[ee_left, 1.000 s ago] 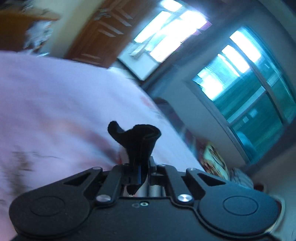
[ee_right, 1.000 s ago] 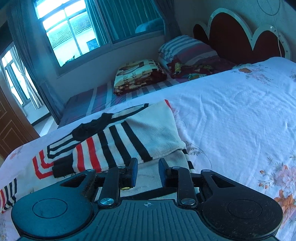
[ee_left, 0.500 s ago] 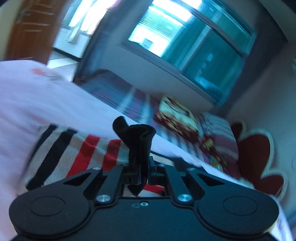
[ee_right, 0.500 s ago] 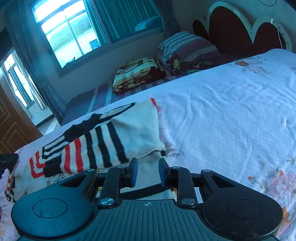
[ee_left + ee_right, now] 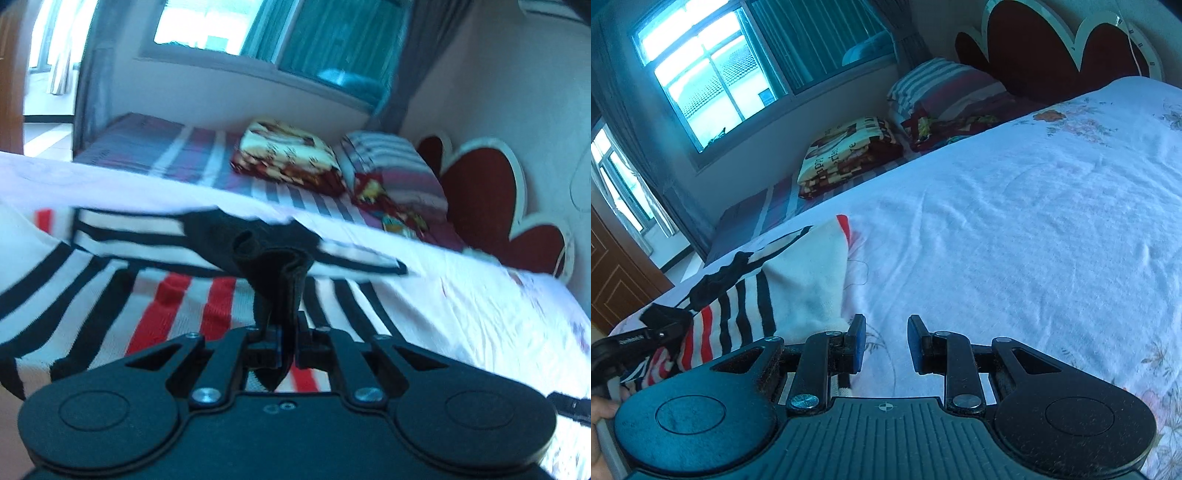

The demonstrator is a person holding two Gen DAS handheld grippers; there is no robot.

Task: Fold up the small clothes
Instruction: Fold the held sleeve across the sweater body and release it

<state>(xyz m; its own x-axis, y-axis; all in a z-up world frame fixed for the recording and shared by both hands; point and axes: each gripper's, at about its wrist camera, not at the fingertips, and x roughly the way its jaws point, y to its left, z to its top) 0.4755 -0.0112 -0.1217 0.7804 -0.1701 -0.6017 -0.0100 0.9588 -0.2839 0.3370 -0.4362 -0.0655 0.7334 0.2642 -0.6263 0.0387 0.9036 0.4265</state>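
1 striped sweater (image 5: 746, 310) lies on the bed (image 5: 1015, 229), near its far edge. The left gripper (image 5: 282, 332) pinches its black cuff (image 5: 275, 280) tight. The right gripper (image 5: 884, 341) has its 2 fingers (image 5: 857, 341) partly open, empty.

Striped knit garment (image 5: 746, 317) lies folded on bed, black cuff raised.

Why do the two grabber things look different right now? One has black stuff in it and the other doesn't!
The left gripper has its jaws shut on a black cloth edge of the striped sweater; the right gripper has its jaws apart with nothing between them. The left hangs over the sweater's stripes, the right over the white floral bedsheet. Both are black and point down at the bed.
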